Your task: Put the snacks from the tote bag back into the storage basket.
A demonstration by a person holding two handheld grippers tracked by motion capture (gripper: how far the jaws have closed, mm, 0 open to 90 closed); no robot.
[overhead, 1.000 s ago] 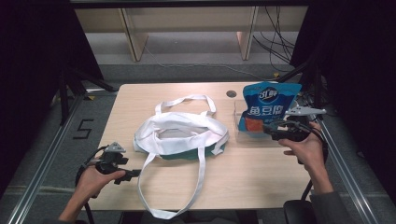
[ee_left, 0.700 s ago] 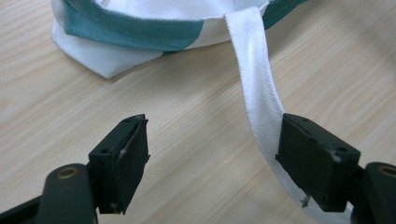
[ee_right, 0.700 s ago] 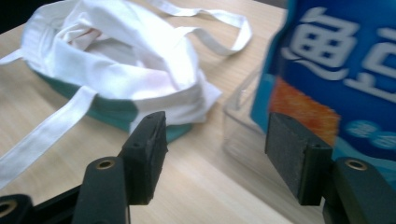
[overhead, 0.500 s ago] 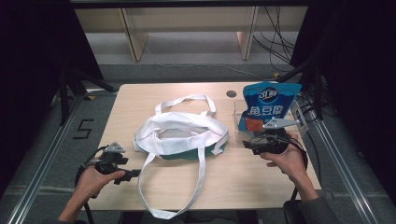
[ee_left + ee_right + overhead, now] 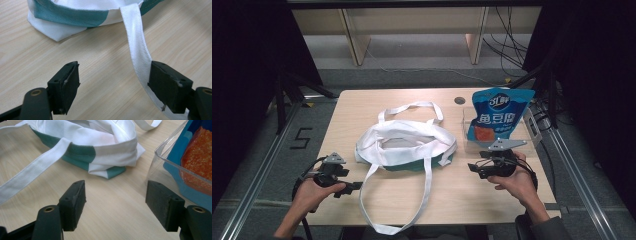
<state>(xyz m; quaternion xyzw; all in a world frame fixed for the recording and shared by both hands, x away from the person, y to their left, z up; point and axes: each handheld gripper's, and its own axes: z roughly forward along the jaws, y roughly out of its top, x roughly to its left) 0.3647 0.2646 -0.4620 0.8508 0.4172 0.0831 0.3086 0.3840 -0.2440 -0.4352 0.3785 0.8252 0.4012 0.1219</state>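
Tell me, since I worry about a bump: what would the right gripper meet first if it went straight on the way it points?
Probably the tote bag: the open right gripper faces its green-banded corner across bare table. The clear box sits just off one jaw, so depth is uncertain.

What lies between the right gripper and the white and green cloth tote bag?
In the high view, only bare wooden table separates the right gripper from the white and green cloth tote bag.

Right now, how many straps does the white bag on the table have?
2. One strap loops toward the far side of the table, behind the bag. The other strap runs down past the near table edge, close to the left gripper.
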